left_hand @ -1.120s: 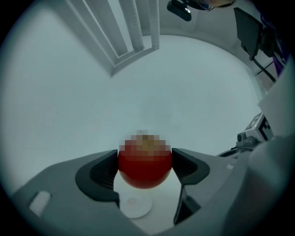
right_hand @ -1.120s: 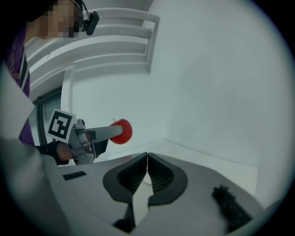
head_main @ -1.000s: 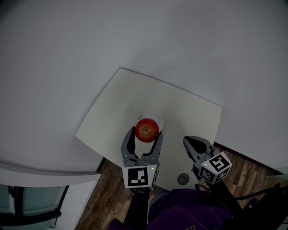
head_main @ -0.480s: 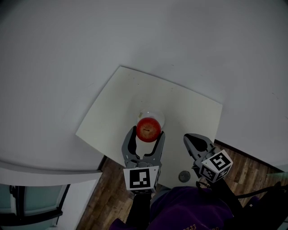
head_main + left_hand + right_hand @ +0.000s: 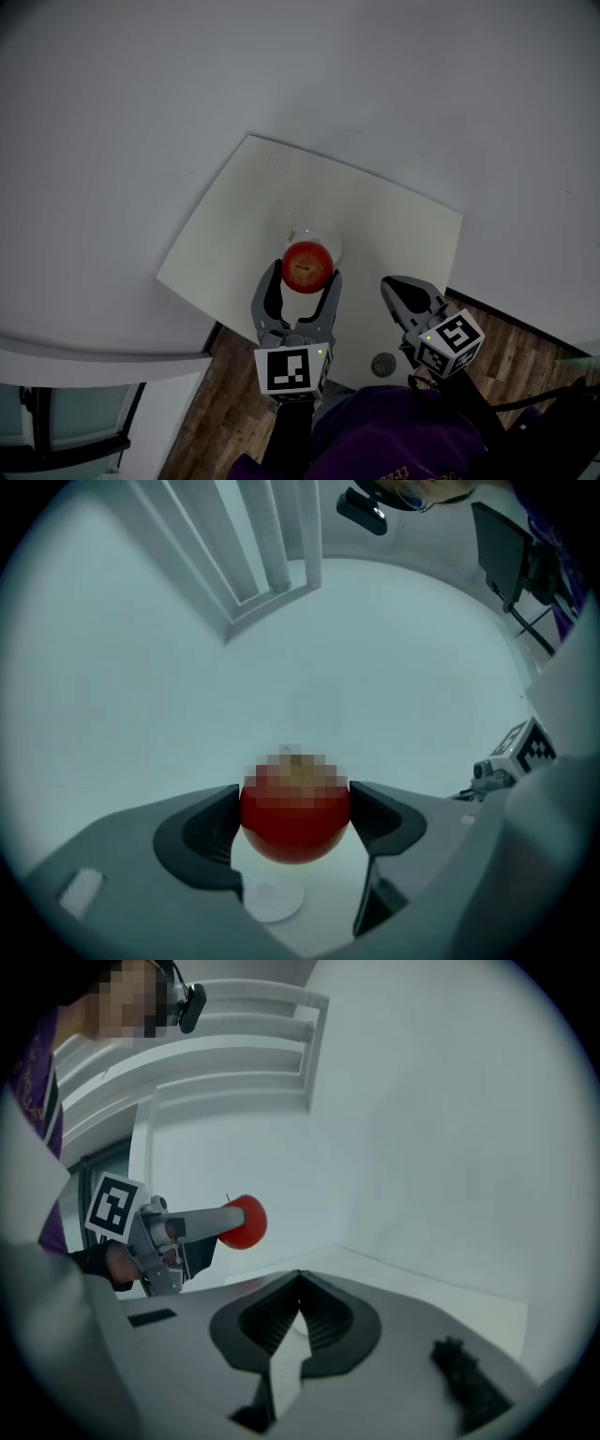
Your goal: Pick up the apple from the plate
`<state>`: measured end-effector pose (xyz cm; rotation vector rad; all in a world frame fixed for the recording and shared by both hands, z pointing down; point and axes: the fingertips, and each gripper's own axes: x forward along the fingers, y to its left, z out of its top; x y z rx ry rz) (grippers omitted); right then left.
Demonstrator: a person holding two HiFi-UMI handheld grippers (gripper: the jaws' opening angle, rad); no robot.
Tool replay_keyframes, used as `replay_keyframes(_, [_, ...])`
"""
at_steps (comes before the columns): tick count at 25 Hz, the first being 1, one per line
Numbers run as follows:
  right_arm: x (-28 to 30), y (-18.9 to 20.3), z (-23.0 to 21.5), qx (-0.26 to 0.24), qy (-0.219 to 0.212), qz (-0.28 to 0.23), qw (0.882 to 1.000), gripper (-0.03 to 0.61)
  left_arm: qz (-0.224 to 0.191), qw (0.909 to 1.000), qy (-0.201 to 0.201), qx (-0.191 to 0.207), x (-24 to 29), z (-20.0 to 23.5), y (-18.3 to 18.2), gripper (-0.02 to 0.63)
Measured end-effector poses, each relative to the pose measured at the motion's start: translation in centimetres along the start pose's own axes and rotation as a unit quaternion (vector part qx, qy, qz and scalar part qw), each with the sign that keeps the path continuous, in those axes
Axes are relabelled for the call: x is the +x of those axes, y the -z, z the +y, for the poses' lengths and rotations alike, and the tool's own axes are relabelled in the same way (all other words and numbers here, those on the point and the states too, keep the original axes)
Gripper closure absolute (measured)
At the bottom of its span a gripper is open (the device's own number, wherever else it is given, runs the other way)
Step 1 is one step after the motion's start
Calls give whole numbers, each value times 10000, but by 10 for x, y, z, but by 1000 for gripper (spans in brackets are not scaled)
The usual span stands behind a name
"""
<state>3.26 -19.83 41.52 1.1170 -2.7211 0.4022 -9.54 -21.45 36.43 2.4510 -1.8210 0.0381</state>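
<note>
A red apple [image 5: 307, 266] sits between the fingers of my left gripper [image 5: 305, 273], which is shut on it. In the left gripper view the apple [image 5: 295, 810] fills the gap between both pads, and the small white plate [image 5: 272, 899] lies below it, apart from it. From the head view the plate [image 5: 321, 237] peeks out just beyond the apple on the cream table [image 5: 375, 211]. My right gripper [image 5: 401, 296] hovers over the table's near right part, shut and empty. In the right gripper view its jaws [image 5: 300, 1283] meet, with the apple [image 5: 246, 1221] off to the left.
The square table stands in a corner of white walls. A small grey round disc [image 5: 382, 371] lies by the table's near edge. Wooden floor [image 5: 511, 349] shows at the right. A black chair [image 5: 511, 546] stands at the far right in the left gripper view.
Almost nothing: my left gripper stays shut on the apple above the plate, shifted only slightly. The right gripper has stayed where it was.
</note>
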Motion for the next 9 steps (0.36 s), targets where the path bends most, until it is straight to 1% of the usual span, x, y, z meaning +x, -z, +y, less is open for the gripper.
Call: replay_keyframes(9, [-2, 1, 0, -37, 13, 49, 10000, 568, 8, 10000, 5, 0, 0, -1, 1, 241])
